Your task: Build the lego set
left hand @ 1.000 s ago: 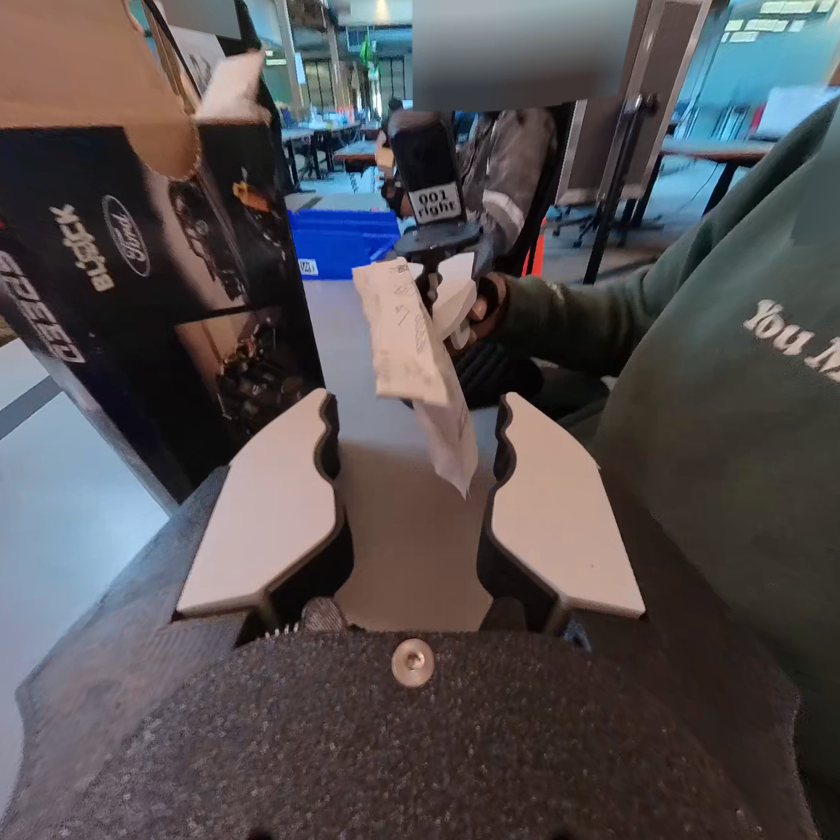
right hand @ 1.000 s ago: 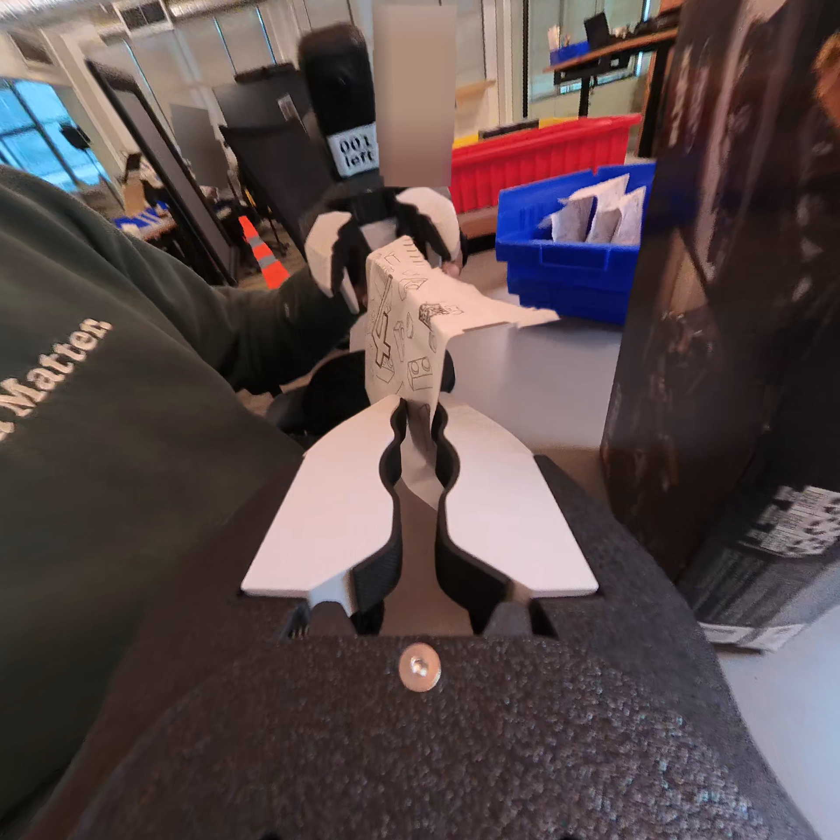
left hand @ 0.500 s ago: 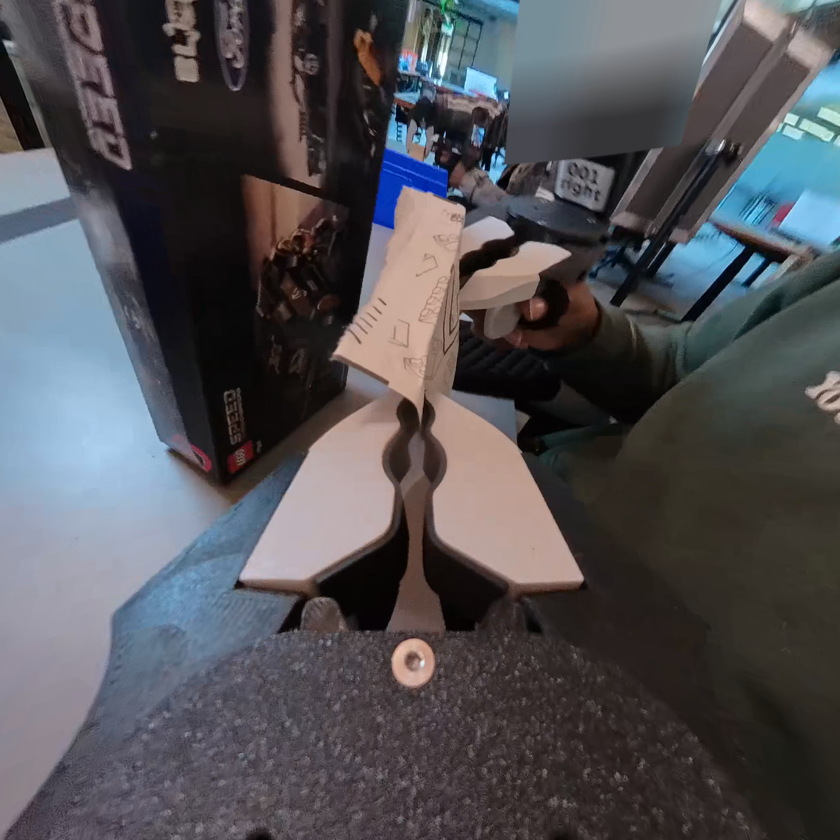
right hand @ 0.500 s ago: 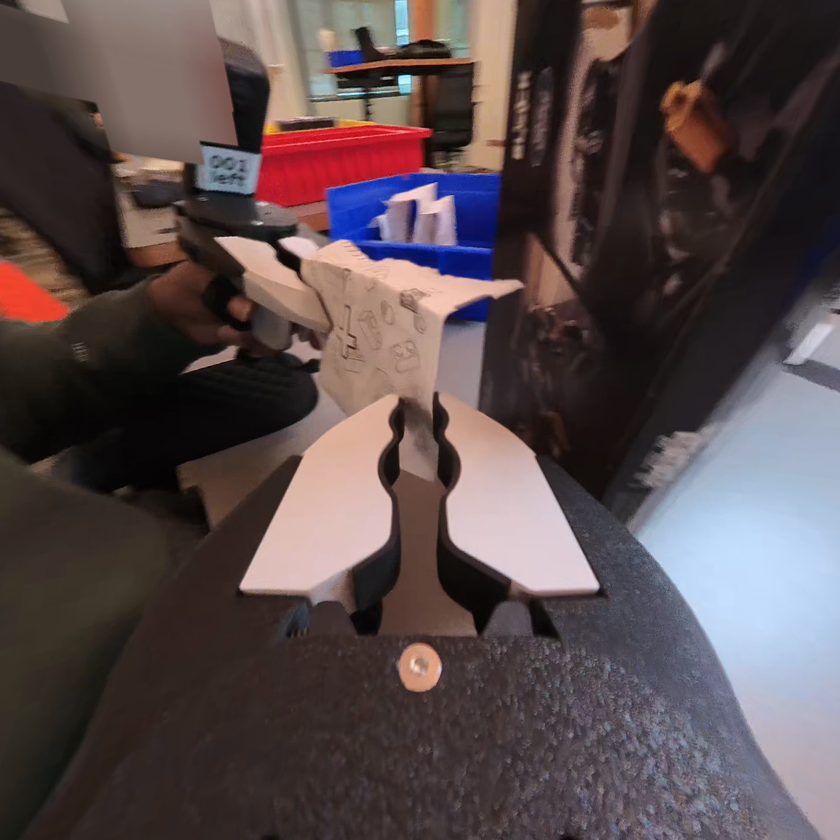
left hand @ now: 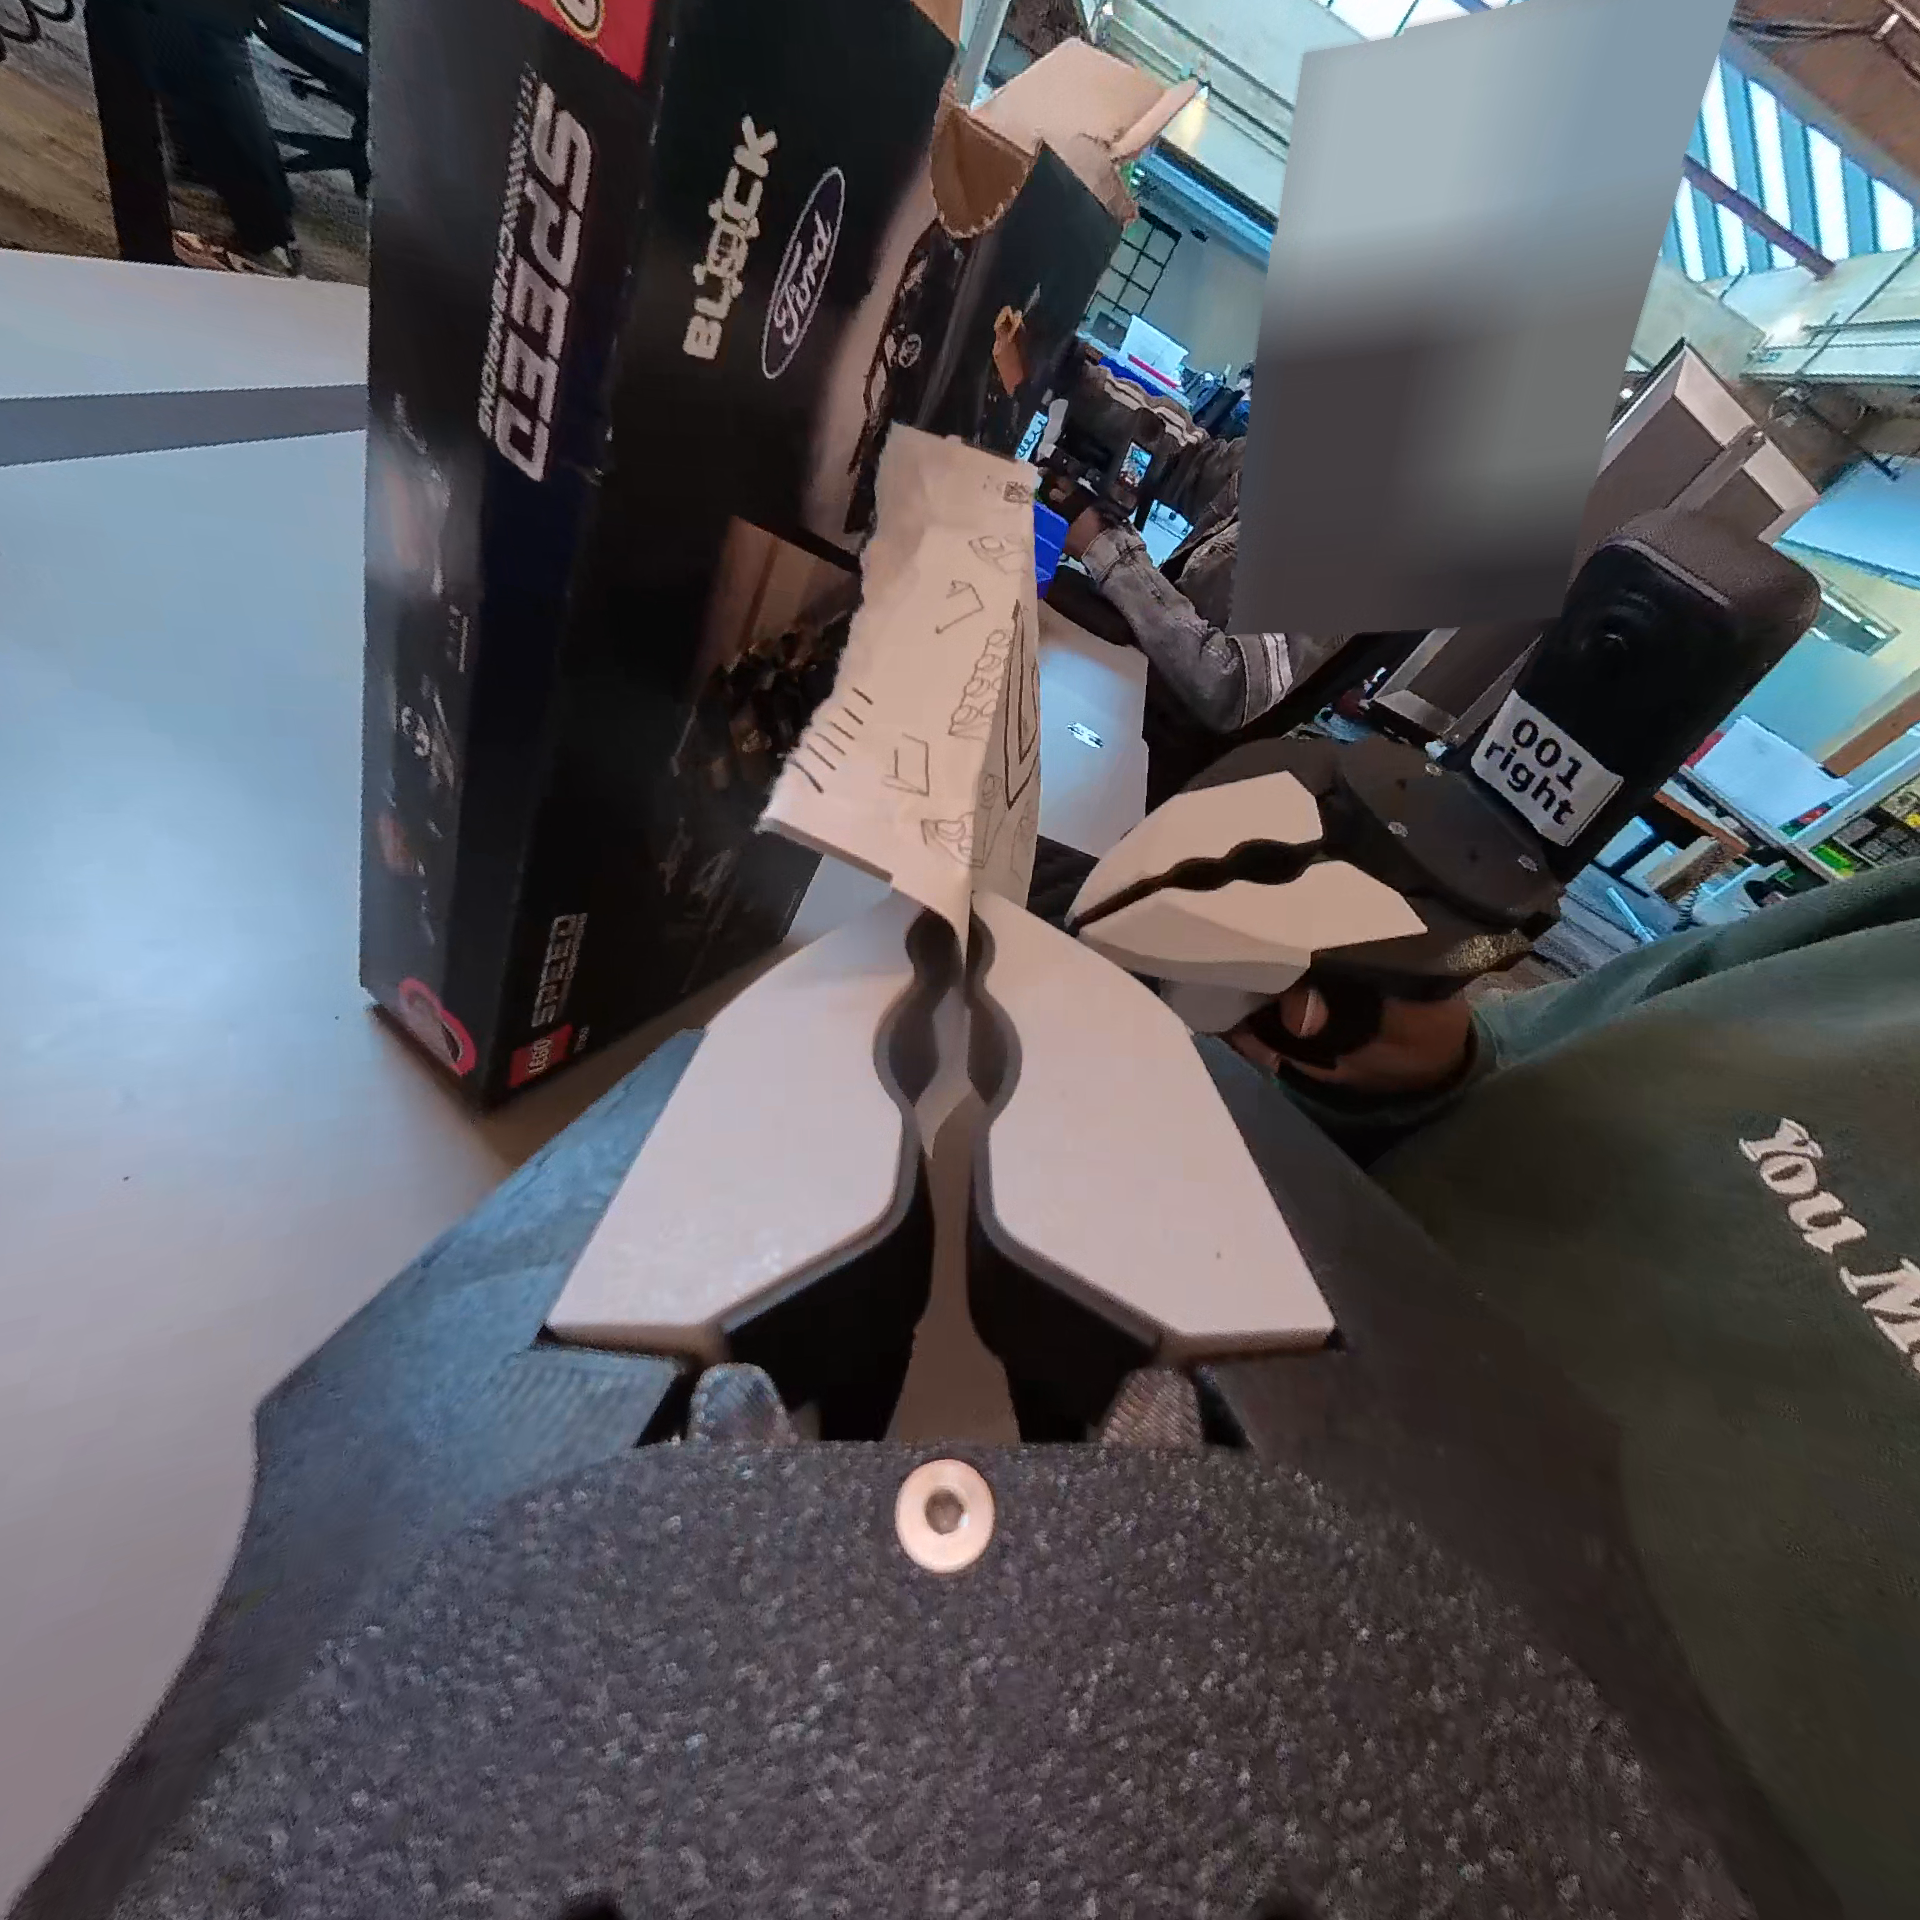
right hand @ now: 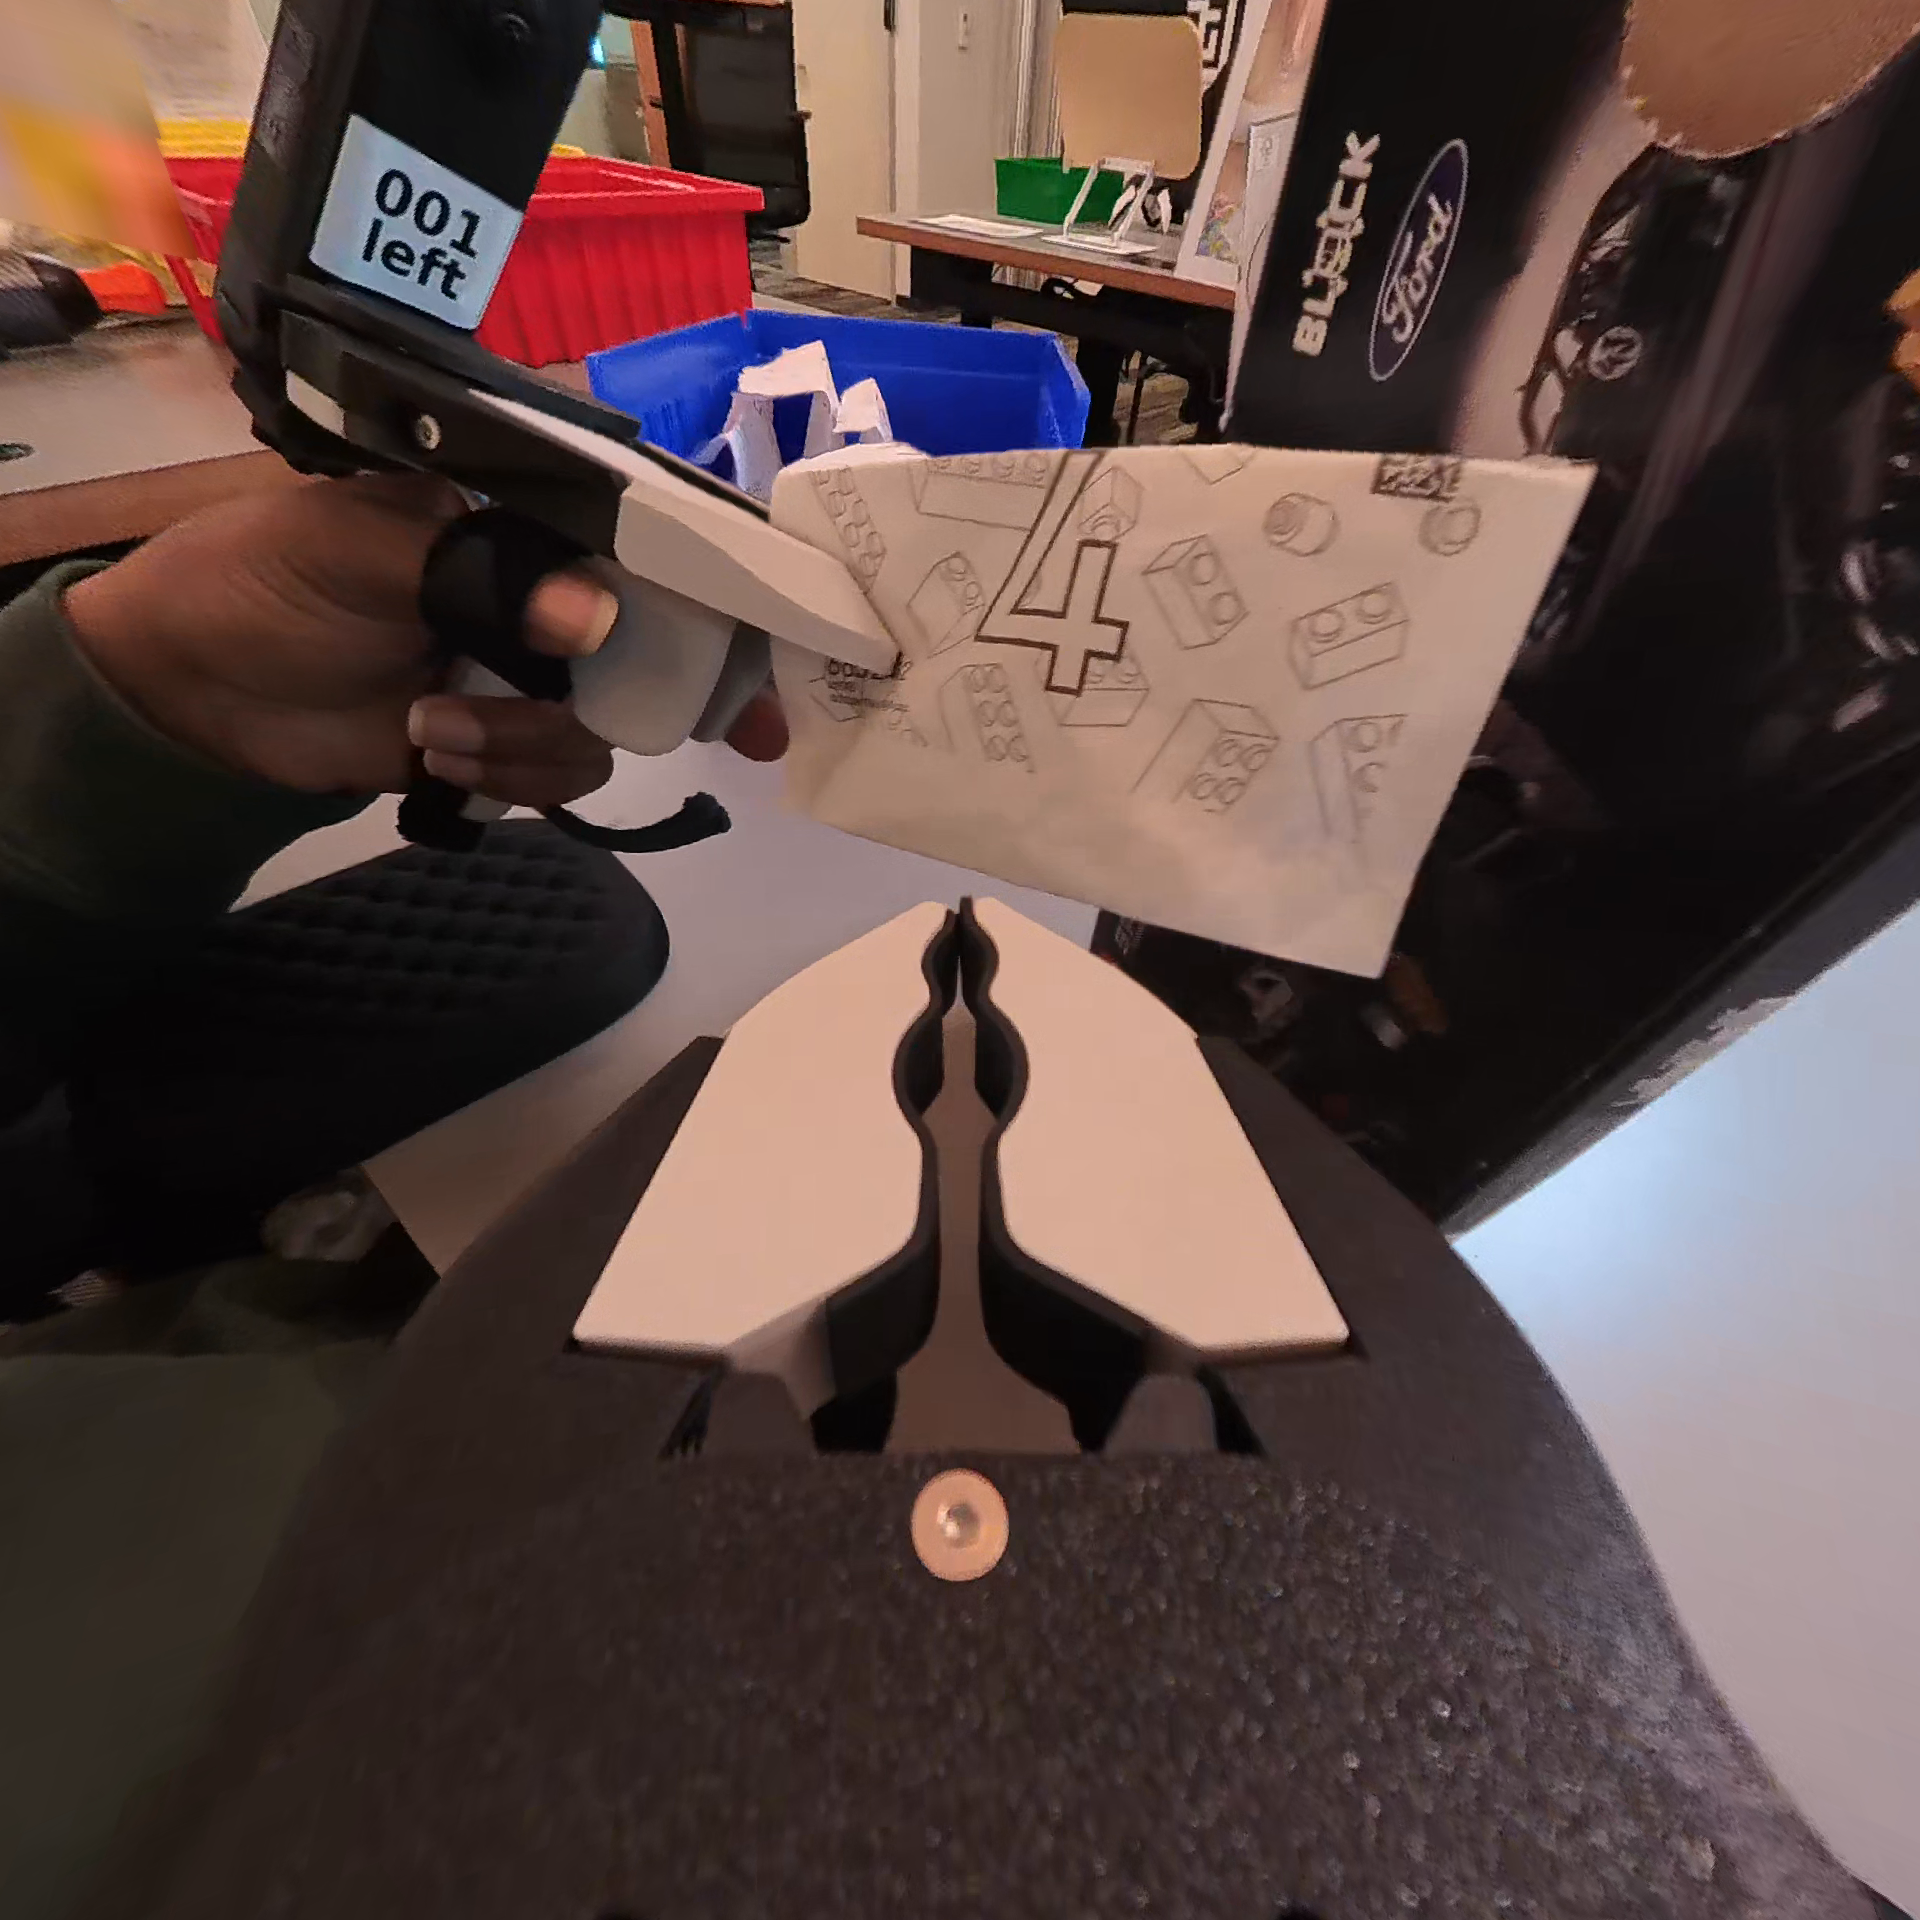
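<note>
One paper parts bag, printed with brick outlines, hangs in mid-air at the centre of the right wrist view, pinched by one corner in the left hand-held gripper, whose fingers are clamped together on the paper. The right hand-held gripper, at lower centre of the same view, has its fingers together with nothing between them and sits just below the bag without touching it. In the left wrist view the bag rises from the left hand-held gripper at centre frame. One dark set box, its top torn open, stands upright on the grey table at upper left; one blue bin holding crumpled paper and one red bin lie beyond. Risks, as judged: a single-corner hold may let the thin paper tear or slip free; a swinging bag could knock the box over.
</note>
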### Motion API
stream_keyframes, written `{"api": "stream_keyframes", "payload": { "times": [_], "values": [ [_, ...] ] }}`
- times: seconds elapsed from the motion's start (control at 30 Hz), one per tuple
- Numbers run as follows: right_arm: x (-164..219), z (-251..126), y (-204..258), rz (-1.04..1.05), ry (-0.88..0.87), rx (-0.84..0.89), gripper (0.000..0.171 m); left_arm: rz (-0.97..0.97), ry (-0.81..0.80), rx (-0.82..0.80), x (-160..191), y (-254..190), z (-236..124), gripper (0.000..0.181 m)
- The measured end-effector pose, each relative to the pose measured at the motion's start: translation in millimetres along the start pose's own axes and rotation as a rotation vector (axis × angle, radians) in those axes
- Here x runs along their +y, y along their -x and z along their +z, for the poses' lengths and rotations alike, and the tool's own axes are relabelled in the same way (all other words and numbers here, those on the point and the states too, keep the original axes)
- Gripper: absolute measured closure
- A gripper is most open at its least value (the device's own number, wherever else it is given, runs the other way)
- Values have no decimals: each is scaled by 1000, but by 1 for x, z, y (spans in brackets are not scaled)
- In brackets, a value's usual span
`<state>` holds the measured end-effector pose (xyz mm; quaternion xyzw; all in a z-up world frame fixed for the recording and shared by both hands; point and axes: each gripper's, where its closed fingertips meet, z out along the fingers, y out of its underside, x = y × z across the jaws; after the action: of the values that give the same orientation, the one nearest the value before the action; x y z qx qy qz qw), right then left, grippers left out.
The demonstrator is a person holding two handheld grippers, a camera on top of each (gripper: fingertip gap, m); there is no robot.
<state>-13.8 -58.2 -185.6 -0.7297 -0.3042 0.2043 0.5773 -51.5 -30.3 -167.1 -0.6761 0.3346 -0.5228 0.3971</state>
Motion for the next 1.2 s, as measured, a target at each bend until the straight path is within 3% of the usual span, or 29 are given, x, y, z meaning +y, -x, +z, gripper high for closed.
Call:
{"api": "stream_keyframes", "payload": {
  "times": [0.47, 0.63, 0.67, 0.7, 0.8, 0.9, 0.97, 1.03, 1.1, 1.2],
  "values": [
    [0, -8, -6, -20, 2, 53, 171, 30, 25, -98, 0, 0, 9, 180],
    [-34, -37, -11, -288, -176, 24, 171, 127, 78, -78, 3, -12, 4, 180],
    [-42, -45, -12, -370, -206, 2, 147, 160, 106, -80, 5, -14, 3, 180],
    [-48, -51, -12, -438, -211, -32, 133, 193, 135, -88, 7, -15, 2, 180],
    [-50, -57, -16, -568, -116, -144, 112, 283, 209, -66, 11, -26, 4, 180],
    [-43, -55, -23, -653, -45, -247, 104, 354, 237, -15, 10, -42, 6, 180],
    [-38, -52, -27, -690, -23, -304, 108, 381, 241, 25, 8, -52, 6, 180],
    [-30, -51, -24, -687, 5, -397, 131, 384, 217, 73, 4, -62, 6, 180],
    [-32, -55, -17, -653, -21, -473, 167, 384, 181, 89, -1, -64, 5, 181],
    [-43, -66, -12, -538, -8, -579, 171, 391, 115, 121, -10, -69, 3, 179]
  ]
}}
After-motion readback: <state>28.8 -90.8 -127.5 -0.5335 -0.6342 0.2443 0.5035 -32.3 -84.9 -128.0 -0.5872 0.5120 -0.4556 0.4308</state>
